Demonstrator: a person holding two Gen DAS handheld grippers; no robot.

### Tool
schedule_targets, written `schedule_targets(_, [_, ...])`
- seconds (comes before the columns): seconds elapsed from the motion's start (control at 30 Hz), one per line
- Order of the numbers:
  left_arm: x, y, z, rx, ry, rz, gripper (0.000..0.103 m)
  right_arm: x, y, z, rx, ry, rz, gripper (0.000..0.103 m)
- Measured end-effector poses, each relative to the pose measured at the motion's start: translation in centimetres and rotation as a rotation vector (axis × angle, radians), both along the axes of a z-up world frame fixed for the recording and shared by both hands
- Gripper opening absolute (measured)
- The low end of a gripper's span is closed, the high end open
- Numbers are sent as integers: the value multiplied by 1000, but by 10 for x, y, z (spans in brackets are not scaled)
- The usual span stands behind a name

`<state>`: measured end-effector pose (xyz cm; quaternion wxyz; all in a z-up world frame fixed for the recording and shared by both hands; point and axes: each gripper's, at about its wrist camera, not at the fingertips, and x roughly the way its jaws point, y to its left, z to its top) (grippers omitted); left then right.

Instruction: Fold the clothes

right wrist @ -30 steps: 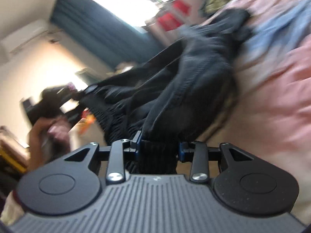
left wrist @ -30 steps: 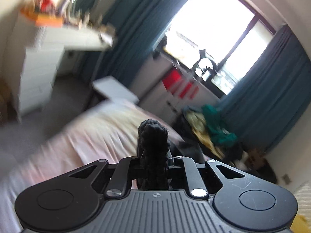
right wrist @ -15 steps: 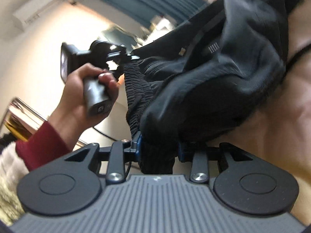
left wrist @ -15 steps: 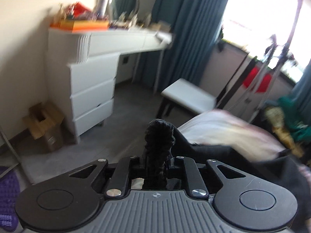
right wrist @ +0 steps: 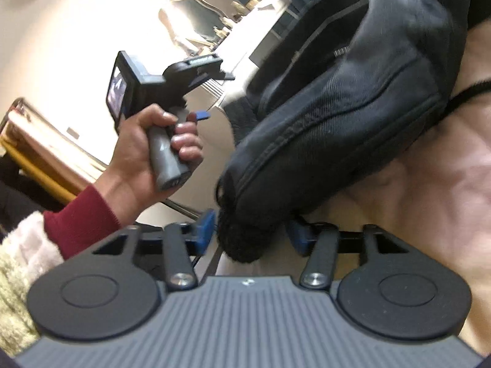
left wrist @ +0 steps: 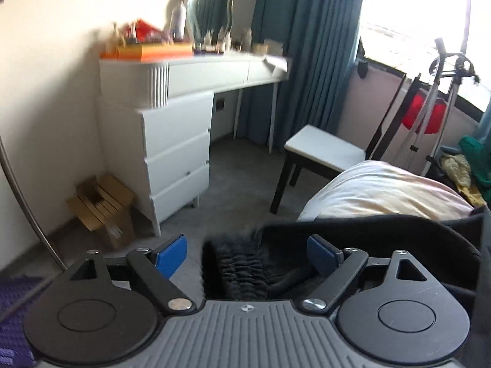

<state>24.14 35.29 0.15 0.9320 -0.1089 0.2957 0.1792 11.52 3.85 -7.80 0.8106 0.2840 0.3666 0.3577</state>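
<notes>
A black garment with an elastic waistband [left wrist: 242, 263] lies between the open fingers of my left gripper [left wrist: 247, 251], whose blue pads [left wrist: 172, 253] stand apart from the cloth. In the right wrist view the same black garment [right wrist: 331, 113] drapes onto the pink bed [right wrist: 429, 199]. My right gripper [right wrist: 250, 234] is open too, with the garment's fuzzy edge between its blue pads [right wrist: 205, 230]. The left gripper also shows there, held in a hand [right wrist: 153, 141].
A white dresser with drawers [left wrist: 175, 150] and a desk stand at the wall. A white stool [left wrist: 322, 150] stands by the bed [left wrist: 383, 193]. A cardboard box [left wrist: 101, 205] sits on the grey floor. Teal curtains and a clothes rack are by the window.
Both grippers have opened and let go of the black garment. The waistband has dropped lower between the left fingers. The left view has swung slightly toward the dresser.
</notes>
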Motion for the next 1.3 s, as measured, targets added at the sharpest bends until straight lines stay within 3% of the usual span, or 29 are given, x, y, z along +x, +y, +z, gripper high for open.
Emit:
schedule_targets(0.03, [-12, -6, 7, 12, -8, -1, 89, -7, -4, 9, -12, -33, -18, 85])
schedule_targets(0.33, [-132, -113, 55, 30, -143, -130, 96, -74, -81, 95, -154, -327, -152, 85])
schedule_targets(0.6, [-205, -231, 72, 36, -230, -272, 97, -118, -165, 132, -328, -493, -298, 85])
schedule_targets(0.93, [-258, -329, 43, 90, -274, -400, 98, -122, -242, 99, -450, -528, -430, 85])
schedule_targets(1.13, [-254, -328, -5, 42, -289, -434, 98, -119, -263, 65, -458, -519, -494, 84])
schedule_targets(1.3, [-231, -326, -24, 35, -259, -450, 99, -117, -272, 61, -424, -478, -549, 84])
